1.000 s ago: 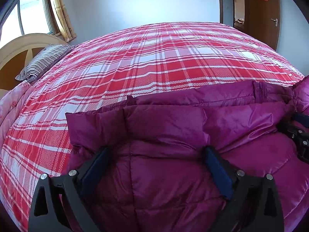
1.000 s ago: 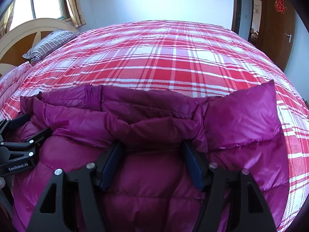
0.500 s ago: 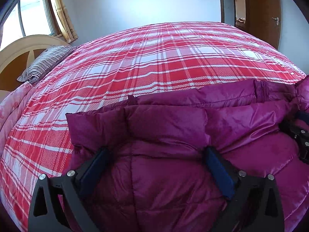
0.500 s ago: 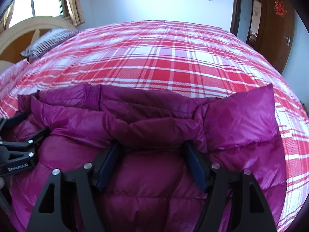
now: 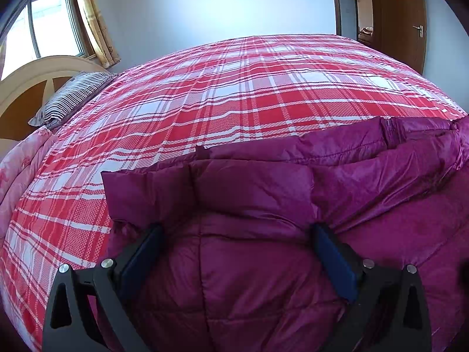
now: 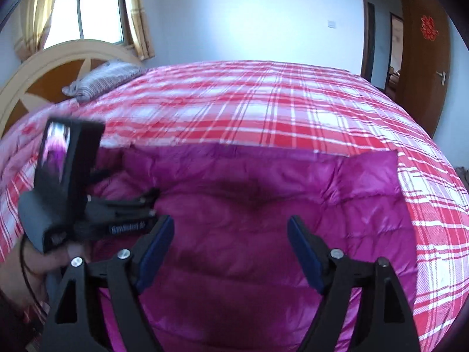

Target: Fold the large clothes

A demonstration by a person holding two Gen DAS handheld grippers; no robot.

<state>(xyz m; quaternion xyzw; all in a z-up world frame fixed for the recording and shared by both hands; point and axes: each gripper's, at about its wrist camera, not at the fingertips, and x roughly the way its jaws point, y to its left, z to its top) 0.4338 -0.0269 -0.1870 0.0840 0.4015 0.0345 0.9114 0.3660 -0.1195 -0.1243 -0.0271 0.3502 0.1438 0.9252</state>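
A large magenta down jacket [image 5: 263, 205] lies folded on the near side of the bed, also in the right wrist view [image 6: 263, 182]. My left gripper [image 5: 237, 231] is open, its blue pads pressed into the jacket on either side of a puffy fold. My right gripper [image 6: 230, 228] is open and empty, raised above the jacket. The left gripper's body [image 6: 88, 205] with its screen shows at the left of the right wrist view, held by a hand.
The red-and-white plaid bedspread [image 5: 249, 88] covers the bed beyond the jacket. A striped pillow [image 5: 70, 96] and a curved wooden headboard [image 5: 26, 88] are at far left. A pink quilt [image 5: 17, 170] lies along the left edge. A brown door [image 5: 401, 14] is at back right.
My right gripper has lifted up and back off the jacket, so its view now looks down from higher. My left gripper has stayed in place on the jacket.
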